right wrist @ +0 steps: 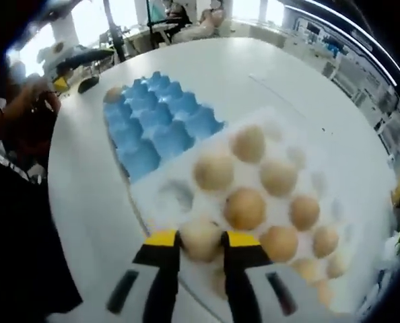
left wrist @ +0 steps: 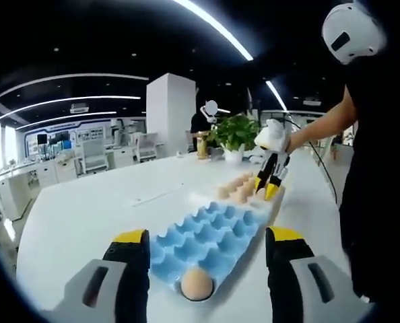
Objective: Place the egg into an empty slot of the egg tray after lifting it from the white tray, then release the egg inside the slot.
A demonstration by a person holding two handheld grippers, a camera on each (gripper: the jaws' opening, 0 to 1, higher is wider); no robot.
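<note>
Right tongs (right wrist: 200, 243) pinch an egg (right wrist: 200, 239) in the white tray (right wrist: 168, 195); left tongs (left wrist: 207, 243) stand spread above the blue egg tray (left wrist: 207, 235).

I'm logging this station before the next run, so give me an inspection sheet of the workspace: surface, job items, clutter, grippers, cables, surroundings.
Surface: white table, bare apart from the trays and plant.
Job's things: blue egg tray holds one egg in an end slot; other slots look empty. White tray beside it holds about ten eggs.
Clutter: potted plant at the far edge.
Grippers: left gripper open, jaws wide, over the blue tray's end. Right gripper around a white-tray egg; actual grip cannot be told.
Cables: a thin line on the table, unclear what it is.
Surroundings: open office, desks, ceiling light strips, people nearby.
</note>
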